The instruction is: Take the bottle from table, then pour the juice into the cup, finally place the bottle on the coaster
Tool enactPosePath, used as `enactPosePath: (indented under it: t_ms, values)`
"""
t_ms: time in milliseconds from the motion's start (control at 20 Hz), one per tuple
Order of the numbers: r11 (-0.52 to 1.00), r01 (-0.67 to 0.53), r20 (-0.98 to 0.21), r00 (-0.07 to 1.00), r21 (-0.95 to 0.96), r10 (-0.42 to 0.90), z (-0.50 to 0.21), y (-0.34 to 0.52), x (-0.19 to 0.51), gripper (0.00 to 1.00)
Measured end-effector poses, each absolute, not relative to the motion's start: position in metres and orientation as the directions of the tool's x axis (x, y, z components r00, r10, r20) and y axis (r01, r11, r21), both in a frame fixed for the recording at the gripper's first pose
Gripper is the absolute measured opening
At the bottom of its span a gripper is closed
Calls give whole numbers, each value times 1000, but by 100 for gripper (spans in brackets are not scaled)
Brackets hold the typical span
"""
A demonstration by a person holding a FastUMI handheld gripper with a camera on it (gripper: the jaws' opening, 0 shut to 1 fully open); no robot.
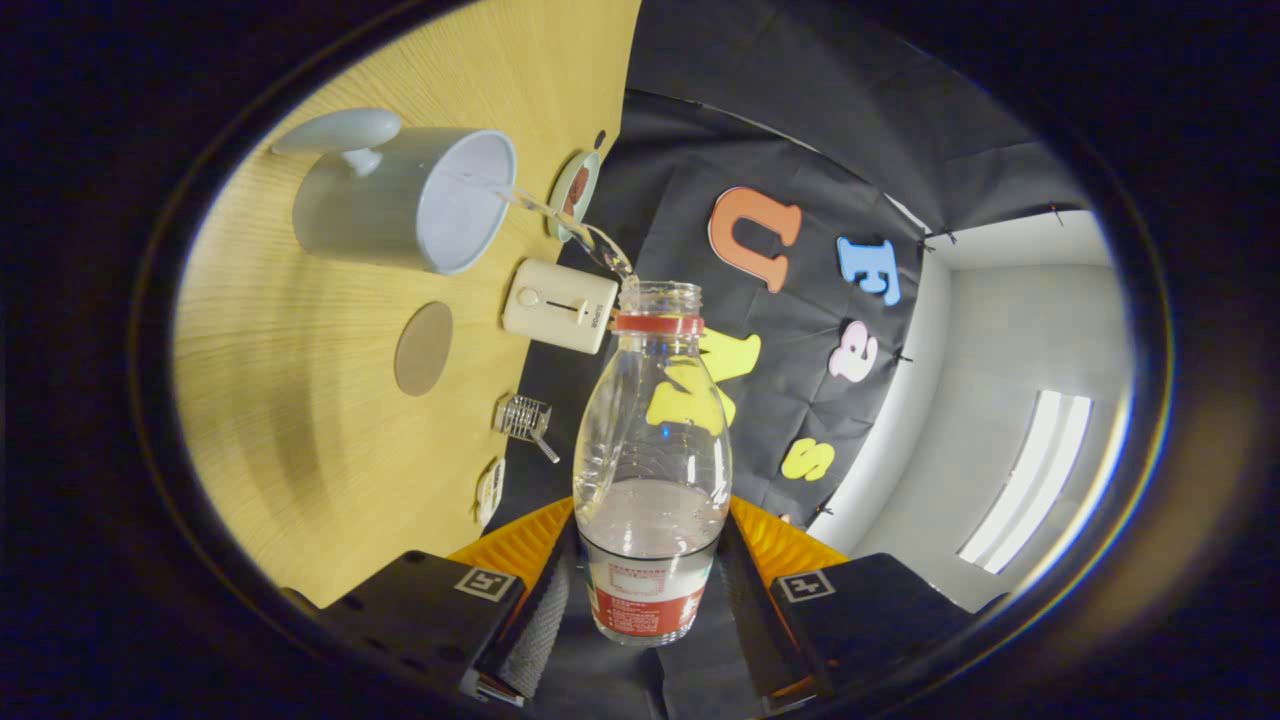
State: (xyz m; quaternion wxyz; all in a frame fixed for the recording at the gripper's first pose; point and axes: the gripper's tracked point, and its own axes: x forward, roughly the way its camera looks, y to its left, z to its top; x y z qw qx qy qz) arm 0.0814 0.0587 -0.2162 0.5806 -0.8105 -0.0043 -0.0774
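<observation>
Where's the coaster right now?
The coaster lies bare on the table, between the cup and the wire rack, beside the toaster.

Toaster (pixel 558 305), wire rack (pixel 523 417), small plate (pixel 574 192).

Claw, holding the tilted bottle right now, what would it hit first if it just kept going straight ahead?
Probably the black cloth wall. The claw is shut on the bottle, whose mouth points at that wall. The mug catching the stream and the cream box lie off to one side. Depth is hard to judge here.
</observation>
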Motion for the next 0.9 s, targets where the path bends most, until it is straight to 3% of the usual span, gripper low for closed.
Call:
enactPosePath:
  t_ms: [900]
  values:
    - [-382,126,161,985,-915,-60,-196,70,74,80]
